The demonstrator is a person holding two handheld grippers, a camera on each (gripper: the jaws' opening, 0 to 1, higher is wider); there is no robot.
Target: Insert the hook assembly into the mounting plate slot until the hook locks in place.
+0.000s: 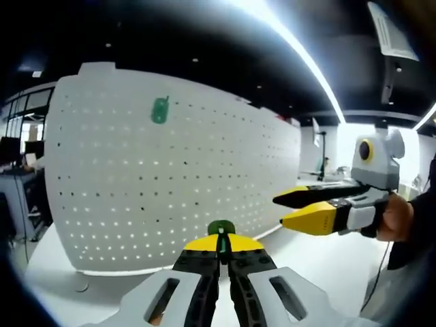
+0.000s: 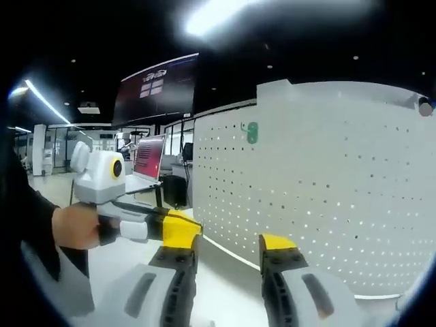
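— Two grippers, one white pegboard (image 1: 177,170). What does the left gripper (image 1: 221,251) have?

— Its yellow-tipped jaws are pressed together on a small green hook (image 1: 221,227), which pokes out just above the tips, in front of the lower part of the board.

— And the right gripper (image 2: 230,248)?

— In its own view the jaws stand well apart with nothing between them. In the left gripper view it comes in from the right, held by a hand (image 1: 397,218), its jaws pointing toward the board without touching it.

— Is anything on the board already?

— A second green piece (image 1: 160,110) sits high up, near the top edge; in the right gripper view it shows near the board's upper left. I cannot tell its exact shape.

— Where does the board stand?

— Upright on a white table (image 1: 48,262), its lower edge resting on the top. A laptop (image 2: 149,160) with a reddish screen sits further back in the right gripper view.
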